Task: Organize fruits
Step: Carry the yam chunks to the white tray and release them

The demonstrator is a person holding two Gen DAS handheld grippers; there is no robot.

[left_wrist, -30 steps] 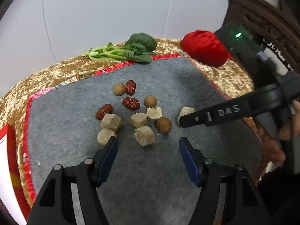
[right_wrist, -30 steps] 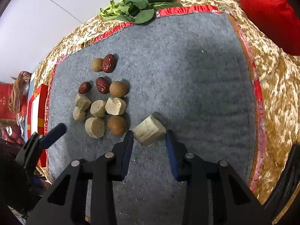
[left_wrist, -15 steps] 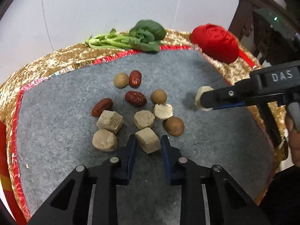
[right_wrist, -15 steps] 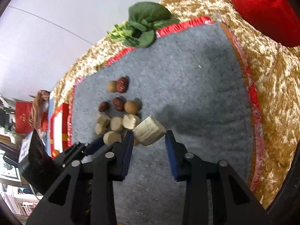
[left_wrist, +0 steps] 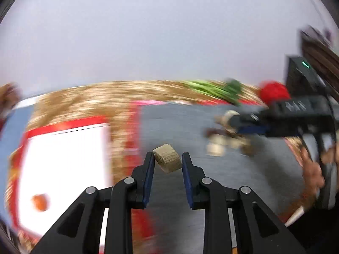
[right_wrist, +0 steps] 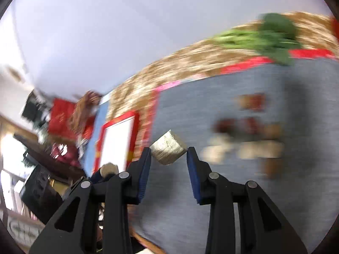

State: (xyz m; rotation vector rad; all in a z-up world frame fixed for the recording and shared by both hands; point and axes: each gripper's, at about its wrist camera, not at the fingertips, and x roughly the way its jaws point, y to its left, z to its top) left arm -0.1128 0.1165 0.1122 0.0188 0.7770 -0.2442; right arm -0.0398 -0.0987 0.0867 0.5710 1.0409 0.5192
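Both views are bright and evenly lit, with heavy sideways motion blur smearing the grey mat (left_wrist: 211,186) and everything near it. Only the gripper fingers (right_wrist: 146,165) look sharp. Fisheye bending and dark corners ring each frame.

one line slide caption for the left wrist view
Left gripper clamps a tan cut fruit chunk above the grey felt mat, background motion-blurred.

Plain pale wall (left_wrist: 159,31), upper half of both views. Dark carved wooden furniture (left_wrist: 320,50), right edge, left-wrist view. Bright window (right_wrist: 8,148) and blurred dark shelving (right_wrist: 42,154), lower left, right-wrist view. Worktop (right_wrist: 190,61) draped in gold cloth.
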